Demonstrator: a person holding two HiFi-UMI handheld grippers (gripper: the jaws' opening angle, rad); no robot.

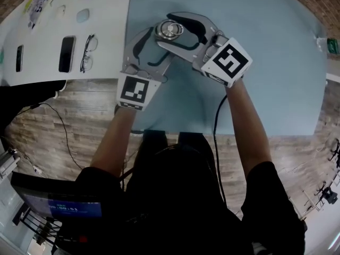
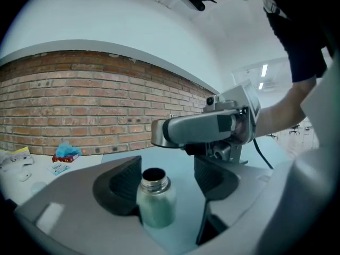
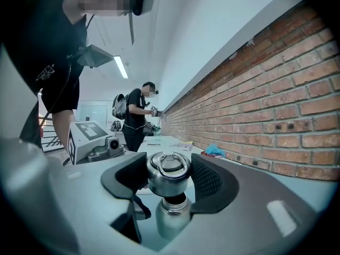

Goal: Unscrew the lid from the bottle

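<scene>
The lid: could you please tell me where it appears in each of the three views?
Head view: the lid is upper centre, seen from above, over the blue table.
Left gripper view: the lid is at centre, side-on at the tip of the right gripper, above the open bottle.
Right gripper view: the lid is lower centre, just above the bottle's neck.
Shared landmark: the right gripper, whose tongs clamp the lid in all three.

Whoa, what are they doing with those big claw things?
A person is working two hand-held grippers over a light blue table. The right gripper is clamped on the steel lid, which is already off, just above the open neck of the bottle. That bottle sits between the jaws of the left gripper, with a gap at one pad.
</scene>
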